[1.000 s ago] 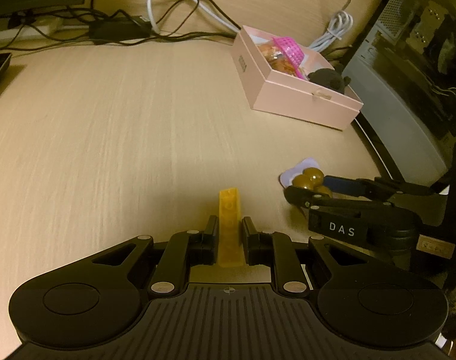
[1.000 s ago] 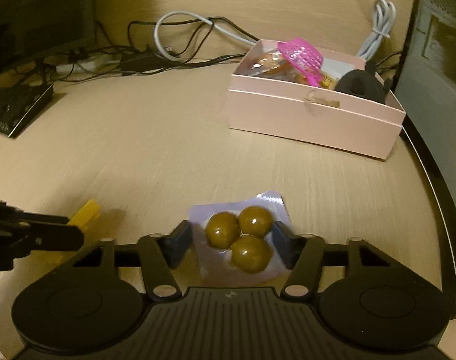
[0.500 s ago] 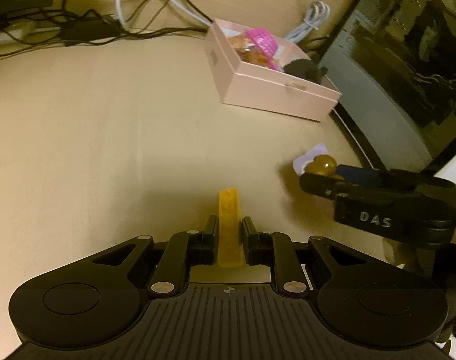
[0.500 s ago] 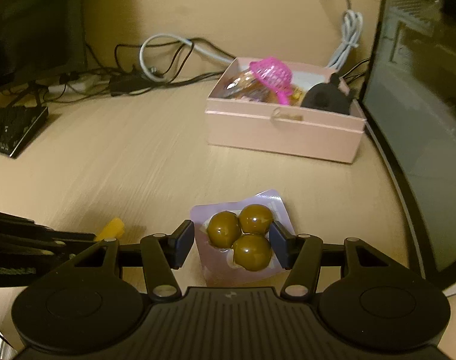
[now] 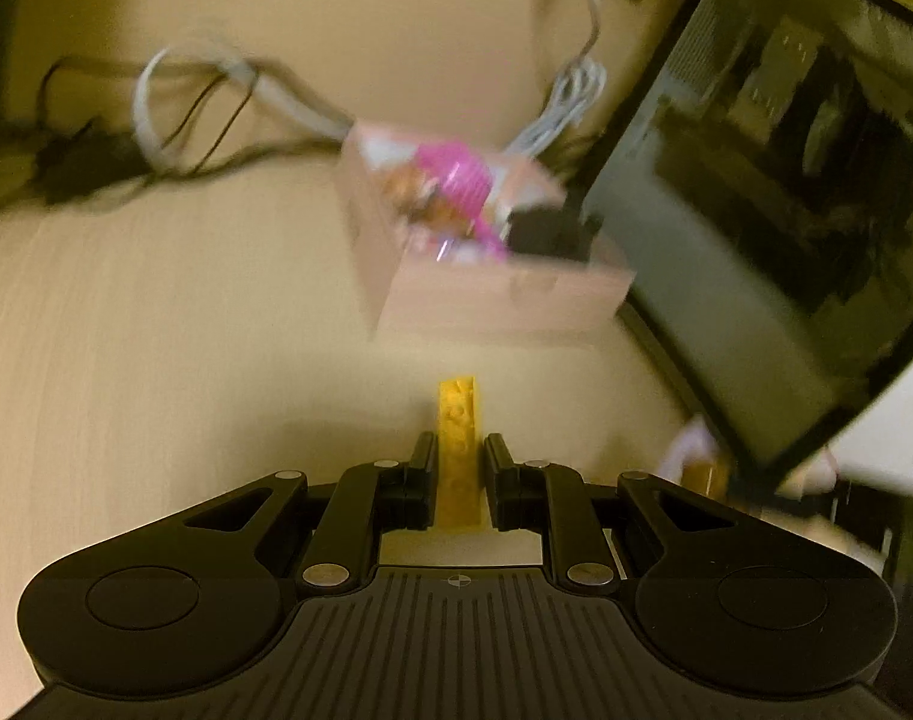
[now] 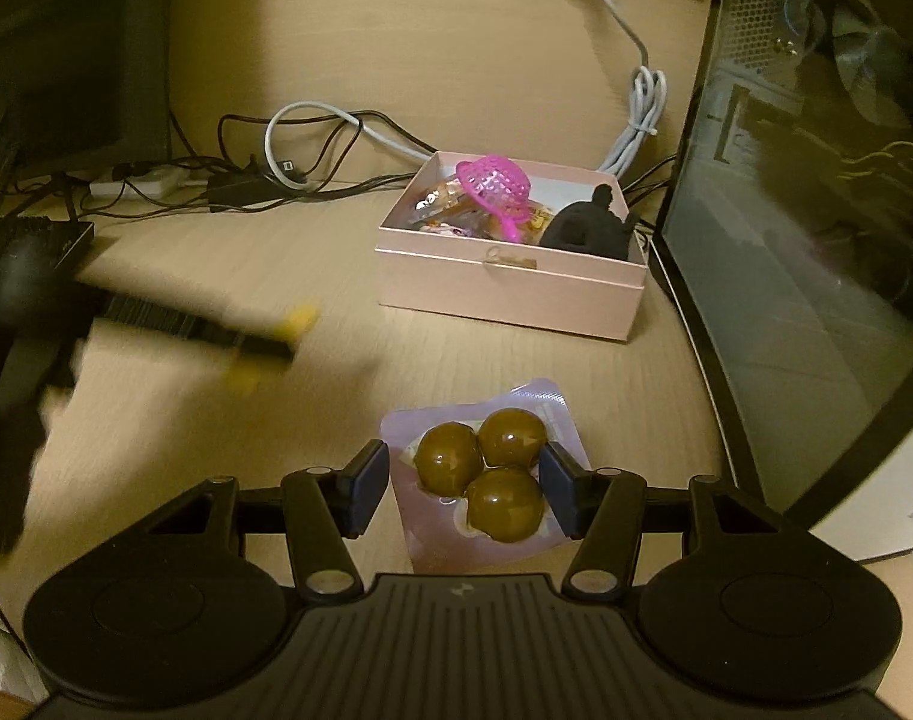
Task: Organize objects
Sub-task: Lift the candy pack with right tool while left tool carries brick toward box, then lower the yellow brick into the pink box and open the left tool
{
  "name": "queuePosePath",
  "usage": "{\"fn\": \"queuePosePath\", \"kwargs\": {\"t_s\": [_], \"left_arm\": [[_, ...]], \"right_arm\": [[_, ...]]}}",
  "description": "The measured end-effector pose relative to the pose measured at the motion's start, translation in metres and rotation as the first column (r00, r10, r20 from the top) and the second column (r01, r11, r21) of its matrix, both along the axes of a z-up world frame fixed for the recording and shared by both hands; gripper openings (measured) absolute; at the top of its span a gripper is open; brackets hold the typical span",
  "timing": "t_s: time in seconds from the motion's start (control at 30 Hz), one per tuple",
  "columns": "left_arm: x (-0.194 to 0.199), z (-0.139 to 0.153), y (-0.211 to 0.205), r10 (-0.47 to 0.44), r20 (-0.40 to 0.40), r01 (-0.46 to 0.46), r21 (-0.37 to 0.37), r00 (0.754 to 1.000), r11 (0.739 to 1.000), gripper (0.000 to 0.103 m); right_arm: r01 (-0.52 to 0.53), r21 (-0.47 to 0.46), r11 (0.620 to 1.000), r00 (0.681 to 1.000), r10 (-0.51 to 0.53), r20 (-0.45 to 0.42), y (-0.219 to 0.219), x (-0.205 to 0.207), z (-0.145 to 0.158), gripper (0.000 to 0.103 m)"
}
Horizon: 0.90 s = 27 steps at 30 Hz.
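My left gripper point(image 5: 461, 450) is shut on a yellow brick point(image 5: 458, 420) and holds it above the desk, in front of the pink box point(image 5: 492, 294). The left wrist view is blurred. My right gripper point(image 6: 465, 468) is shut on a pale packet with three brown balls point(image 6: 483, 468), held above the desk before the pink box point(image 6: 510, 294). The box holds a pink plastic toy point(image 6: 495, 186), a black object point(image 6: 594, 228) and wrapped snacks. The left gripper with the yellow brick point(image 6: 297, 321) shows blurred at the left of the right wrist view.
A dark computer case point(image 6: 816, 210) stands right of the box. Cables point(image 6: 312, 144) and a power adapter lie behind on the wooden desk point(image 6: 216, 420). A black device point(image 6: 36, 240) sits at the far left.
Both grippers rose and moved toward the pink box. The left gripper moved fast, turning right, with the yellow brick held. The right gripper kept the packet.
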<state>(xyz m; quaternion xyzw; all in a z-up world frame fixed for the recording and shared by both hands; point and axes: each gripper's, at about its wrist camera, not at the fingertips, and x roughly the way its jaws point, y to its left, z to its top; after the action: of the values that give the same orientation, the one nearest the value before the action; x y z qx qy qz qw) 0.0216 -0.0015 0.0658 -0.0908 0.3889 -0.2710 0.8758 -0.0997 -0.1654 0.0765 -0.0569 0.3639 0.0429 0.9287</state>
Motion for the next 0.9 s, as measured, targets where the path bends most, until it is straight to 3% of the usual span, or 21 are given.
{"fn": "queuePosePath", "kwargs": {"t_s": [0.1, 0.23, 0.4, 0.53, 0.63, 0.8, 0.9], "left_arm": [[0.031, 0.022, -0.021, -0.024, 0.073, 0.024, -0.003, 0.997, 1.000, 0.019], [0.076, 0.042, -0.066, -0.045, 0.173, 0.035, 0.061, 0.984, 0.998, 0.019], [0.111, 0.042, -0.108, -0.049, 0.205, 0.024, 0.119, 0.978, 0.993, 0.019], [0.129, 0.029, -0.122, -0.037, 0.186, 0.012, 0.132, 0.982, 0.991, 0.019], [0.138, 0.014, -0.119, -0.018, 0.145, -0.002, 0.137, 0.989, 0.991, 0.020], [0.119, 0.018, -0.075, 0.104, 0.171, -0.107, 0.006, 0.980, 0.994, 0.021], [0.090, 0.017, -0.041, 0.150, 0.150, -0.149, -0.016, 0.977, 0.989, 0.021]], "right_arm": [[-0.002, -0.005, 1.000, 1.000, 0.002, -0.003, -0.001, -0.005, -0.002, 0.055], [0.003, 0.002, 1.000, 1.000, -0.003, -0.007, -0.006, -0.006, -0.004, 0.055], [0.029, 0.013, 0.999, 1.000, -0.029, 0.000, -0.018, -0.006, -0.005, 0.055], [0.063, 0.026, 0.998, 0.998, -0.063, -0.006, -0.031, -0.003, -0.006, 0.055], [0.081, 0.036, 0.996, 0.997, -0.081, -0.014, -0.039, 0.003, -0.007, 0.055], [0.077, 0.059, 0.995, 0.997, -0.077, 0.001, -0.046, 0.023, 0.000, 0.055], [0.074, 0.105, 0.992, 0.997, -0.076, 0.019, -0.052, 0.048, 0.011, 0.055]]}}
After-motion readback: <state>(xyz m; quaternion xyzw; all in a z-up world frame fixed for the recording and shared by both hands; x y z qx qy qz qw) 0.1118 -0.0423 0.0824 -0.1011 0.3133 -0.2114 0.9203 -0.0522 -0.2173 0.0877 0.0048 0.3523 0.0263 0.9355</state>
